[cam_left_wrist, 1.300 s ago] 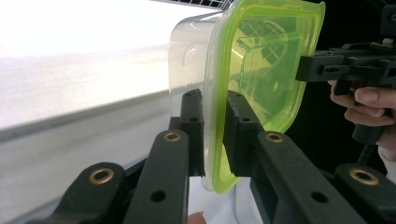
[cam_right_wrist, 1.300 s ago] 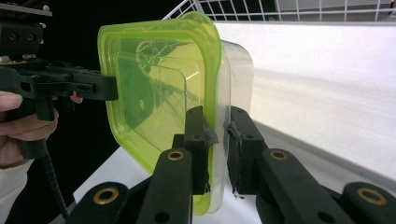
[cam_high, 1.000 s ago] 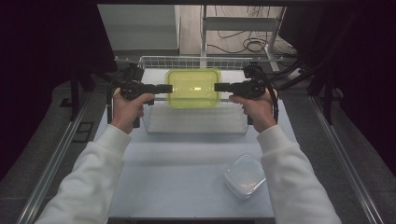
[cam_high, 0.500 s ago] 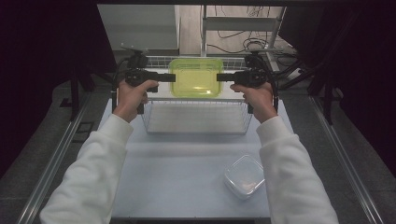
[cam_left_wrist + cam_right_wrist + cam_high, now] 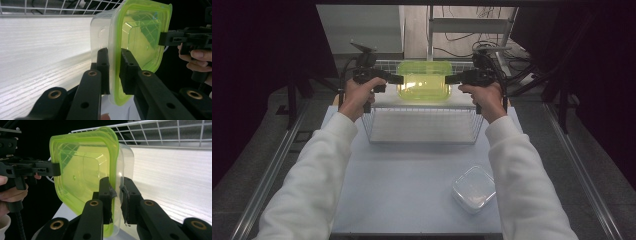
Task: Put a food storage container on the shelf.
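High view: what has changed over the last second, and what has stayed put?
The green-lidded container, clamped at its rim by the left gripper and right gripper, has been carried away from the person, over the wire basket toward its far edge. Both grips are unchanged; the clear container stays on the table.

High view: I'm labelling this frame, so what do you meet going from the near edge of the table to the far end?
Clear lidded container → wire basket → green-lidded container, held at its ends by the left gripper and the right gripper.
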The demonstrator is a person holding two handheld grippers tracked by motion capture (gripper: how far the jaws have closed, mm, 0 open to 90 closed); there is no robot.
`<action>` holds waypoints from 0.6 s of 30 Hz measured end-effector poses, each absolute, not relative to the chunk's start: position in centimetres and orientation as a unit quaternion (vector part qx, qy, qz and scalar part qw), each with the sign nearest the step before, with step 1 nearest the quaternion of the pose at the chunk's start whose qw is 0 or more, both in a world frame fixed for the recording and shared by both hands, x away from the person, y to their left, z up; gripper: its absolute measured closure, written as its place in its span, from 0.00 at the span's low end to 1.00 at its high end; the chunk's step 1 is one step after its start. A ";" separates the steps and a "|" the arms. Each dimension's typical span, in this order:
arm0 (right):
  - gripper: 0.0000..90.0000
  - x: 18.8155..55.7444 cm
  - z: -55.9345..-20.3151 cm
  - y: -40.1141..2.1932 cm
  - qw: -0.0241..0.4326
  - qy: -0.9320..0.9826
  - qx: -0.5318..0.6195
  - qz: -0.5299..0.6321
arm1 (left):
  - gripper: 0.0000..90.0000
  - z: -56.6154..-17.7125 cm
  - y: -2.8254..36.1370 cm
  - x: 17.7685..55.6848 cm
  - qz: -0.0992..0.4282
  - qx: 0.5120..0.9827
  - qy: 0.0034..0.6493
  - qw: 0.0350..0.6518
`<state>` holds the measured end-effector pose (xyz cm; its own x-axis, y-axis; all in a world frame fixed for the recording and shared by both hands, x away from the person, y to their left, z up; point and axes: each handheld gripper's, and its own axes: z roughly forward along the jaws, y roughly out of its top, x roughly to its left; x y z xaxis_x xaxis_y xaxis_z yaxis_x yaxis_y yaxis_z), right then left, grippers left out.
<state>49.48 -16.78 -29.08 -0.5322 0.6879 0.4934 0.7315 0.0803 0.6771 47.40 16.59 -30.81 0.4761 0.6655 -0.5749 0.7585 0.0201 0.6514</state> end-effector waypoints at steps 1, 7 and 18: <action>0.87 49.6 -29.2 -16.8 0.025 -0.733 -0.486 -0.475 | 0.89 -31.0 16.6 47.6 -0.050 0.701 0.512 0.495; 0.87 50.3 -29.8 -16.7 0.029 -0.722 -0.509 -0.468 | 0.89 -31.6 16.5 48.6 -0.066 0.690 0.524 0.495; 0.86 52.1 -30.3 -16.7 0.050 -0.692 -0.544 -0.472 | 0.87 -31.7 16.4 50.4 -0.086 0.673 0.556 0.481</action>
